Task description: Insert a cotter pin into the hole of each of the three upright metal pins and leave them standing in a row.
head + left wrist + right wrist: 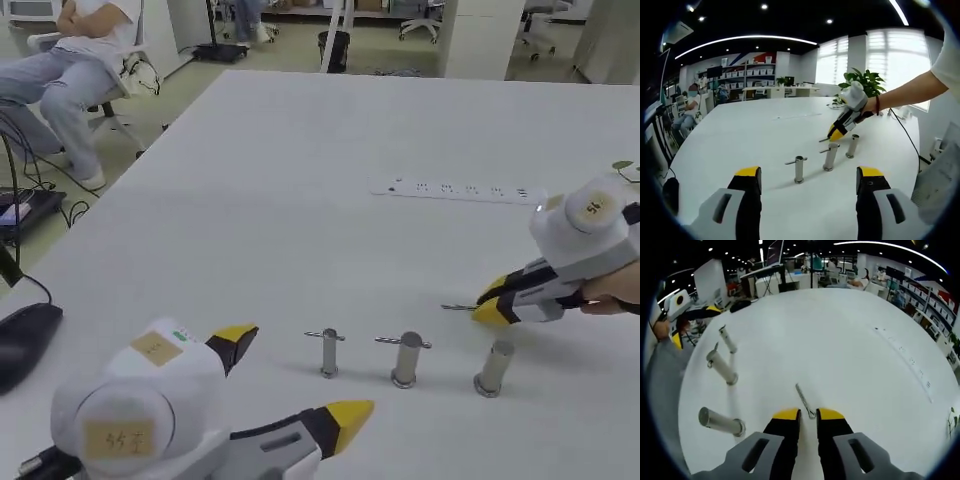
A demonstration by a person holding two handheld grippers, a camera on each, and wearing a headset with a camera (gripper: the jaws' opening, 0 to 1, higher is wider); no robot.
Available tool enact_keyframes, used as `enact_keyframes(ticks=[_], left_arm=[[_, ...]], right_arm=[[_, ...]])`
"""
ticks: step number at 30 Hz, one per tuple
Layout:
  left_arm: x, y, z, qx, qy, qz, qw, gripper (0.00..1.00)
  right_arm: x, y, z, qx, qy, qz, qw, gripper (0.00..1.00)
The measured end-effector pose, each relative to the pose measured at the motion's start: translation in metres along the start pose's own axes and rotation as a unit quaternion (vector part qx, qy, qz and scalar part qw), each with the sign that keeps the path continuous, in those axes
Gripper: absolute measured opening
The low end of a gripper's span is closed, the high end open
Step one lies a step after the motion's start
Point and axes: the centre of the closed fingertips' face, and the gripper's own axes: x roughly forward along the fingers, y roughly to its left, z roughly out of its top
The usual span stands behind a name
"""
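Cotter pin [805, 401] for the last post is clamped between the jaws of the right gripper [490, 305], which are drawn together on its looped end so the straight shank projects forward. I find it held clear of the worktop [300, 200], just beyond the row and not yet touching any post. The third metal pin [493, 368] stands upright and bare just beside that gripper, on my near side of it. The first metal pin [329, 355] and second metal pin [405, 360] carry the first cotter [325, 336] and second cotter [403, 342] crosswise near their tops. The held shank lies roughly level and points leftward along the row, at right angles to the post's upright axis. Its tip sits beyond and left of the post top, so in my judgement it must be brought nearer and lined up with the hole. The right gripper is plainly the nearer. The left gripper [292, 375] hangs with jaws wide apart and empty at the near edge, facing the row. The right gripper view shows the clamp on the loop, which the head view hides. The left gripper view shows the three posts in line. I cannot make out the hole in any view.
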Motion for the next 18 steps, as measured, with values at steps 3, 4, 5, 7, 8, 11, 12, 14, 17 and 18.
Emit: enact_keyframes(ticks=[3, 4, 5, 7, 8, 11, 12, 14, 17, 18], left_arm=[[-0.0001, 0.0008, -0.0003, -0.001, 0.001, 0.002, 1.0, 0.77], [-0.0001, 0.001, -0.0003, -0.001, 0.001, 0.002, 1.0, 0.76], [-0.0002, 0.0011, -0.0001, -0.001, 0.0, 0.002, 1.0, 0.76], [-0.0004, 0.0011, -0.0003, 0.0, 0.002, 0.002, 1.0, 0.76], [-0.0004, 0.0011, -0.0004, 0.0, 0.002, 0.002, 1.0, 0.76], [-0.0007, 0.0005, 0.0, 0.001, 0.003, 0.002, 1.0, 0.76], [-0.0008, 0.0001, 0.0, 0.001, 0.003, 0.001, 1.0, 0.75], [-0.0009, -0.0005, 0.0, 0.001, 0.003, 0.0, 1.0, 0.75], [-0.0007, -0.0009, 0.0003, 0.002, 0.003, -0.001, 1.0, 0.74], [-0.0007, -0.001, 0.0002, 0.001, 0.004, -0.001, 1.0, 0.74]], right_arm=[[-0.0002, -0.0002, -0.0006, -0.018, 0.013, -0.001, 0.9998, 0.14], [-0.0004, -0.0001, -0.0007, -0.029, 0.017, 0.0, 0.9994, 0.13], [-0.0005, 0.0006, -0.0006, -0.037, 0.023, 0.002, 0.999, 0.13], [-0.0003, 0.0012, -0.0002, -0.041, 0.028, 0.004, 0.9988, 0.12], [-0.0003, 0.0014, -0.0003, -0.047, 0.032, 0.008, 0.9983, 0.12], [-0.0003, 0.0022, -0.0002, -0.067, 0.046, 0.013, 0.9966, 0.11], [-0.0001, 0.0028, 0.0, -0.073, 0.051, 0.015, 0.9959, 0.11], [-0.0001, 0.0034, -0.0002, -0.089, 0.062, 0.019, 0.9939, 0.1], [0.0003, 0.0066, -0.0005, -0.103, 0.078, 0.029, 0.9912, 0.07], [0.0007, 0.0061, 0.0, -0.108, 0.082, 0.029, 0.9903, 0.06]])
